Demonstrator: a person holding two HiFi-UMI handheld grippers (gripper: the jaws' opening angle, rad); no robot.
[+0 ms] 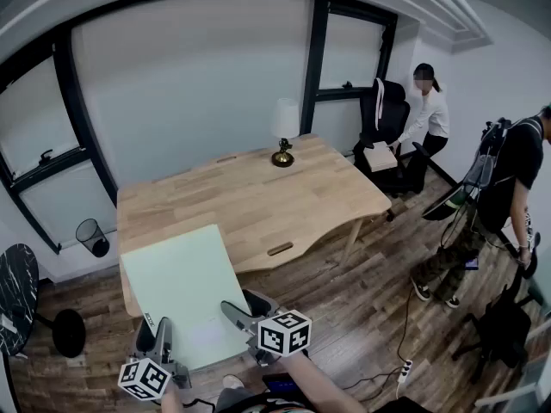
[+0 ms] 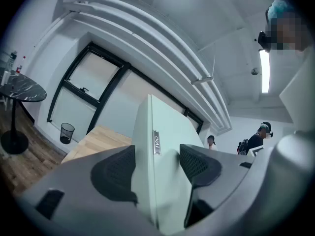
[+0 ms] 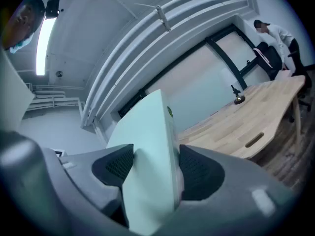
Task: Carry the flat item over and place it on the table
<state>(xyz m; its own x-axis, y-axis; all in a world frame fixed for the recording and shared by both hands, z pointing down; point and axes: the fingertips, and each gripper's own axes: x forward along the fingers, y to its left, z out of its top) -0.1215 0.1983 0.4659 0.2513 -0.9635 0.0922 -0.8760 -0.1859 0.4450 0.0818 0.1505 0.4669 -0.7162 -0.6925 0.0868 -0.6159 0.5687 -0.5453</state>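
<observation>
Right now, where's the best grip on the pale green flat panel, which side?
Its near edge, from the carrier's side, one gripper toward each corner: the pale green flat panel is thin and wide, so fingers straddle the edge. The left gripper and right gripper clamp there.

Pale walls (image 1: 189, 84), broken by tall black-framed windows (image 1: 39, 157). Dark wood-plank floor (image 1: 362, 308). In the middle, a big light-wood table (image 1: 258, 196), bearing a small brass-footed lamp (image 1: 285, 132) with a white shade near its far edge. Mesh wastebasket (image 1: 93, 236) by the left window; round black marble side table (image 1: 15, 295) nearby. Black office chair (image 1: 389, 114) in the far right corner. Overhead, a lit strip light (image 2: 265, 70).
</observation>
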